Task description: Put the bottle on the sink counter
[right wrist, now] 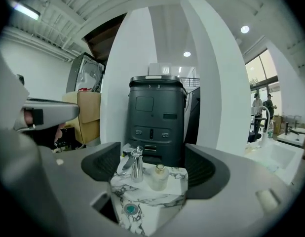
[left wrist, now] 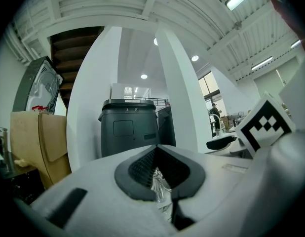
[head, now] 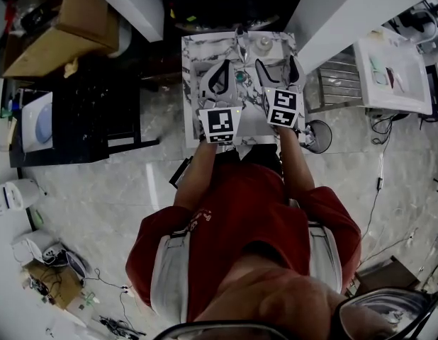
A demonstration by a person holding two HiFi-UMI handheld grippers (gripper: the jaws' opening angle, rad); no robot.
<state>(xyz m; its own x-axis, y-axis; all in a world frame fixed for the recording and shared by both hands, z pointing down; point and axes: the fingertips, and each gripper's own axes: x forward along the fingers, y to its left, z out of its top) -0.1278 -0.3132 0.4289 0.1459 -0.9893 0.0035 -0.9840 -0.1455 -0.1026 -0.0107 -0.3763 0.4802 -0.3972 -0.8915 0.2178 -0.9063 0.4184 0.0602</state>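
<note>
Dark grey bin [right wrist: 156, 115] stood directly beyond the right claw [right wrist: 155, 169]. Cardboard box [left wrist: 36, 144] stood beyond and left of the left claw [left wrist: 160, 174], beside white column [left wrist: 91, 107].

Both forearms reach forward side by side, the left forearm [head: 198, 170] and the right forearm [head: 294, 160] in red sleeves. The left gripper [left wrist: 156, 149] points ahead, its jaws closed tip to tip. The right gripper [right wrist: 153, 165], level with it and just beside, has its jaws wide apart.

Left gripper [head: 220, 76] and right gripper [head: 279, 69] above marble sink counter [head: 194, 48], bottle [head: 264, 44] near faucet [head: 242, 42].
</note>
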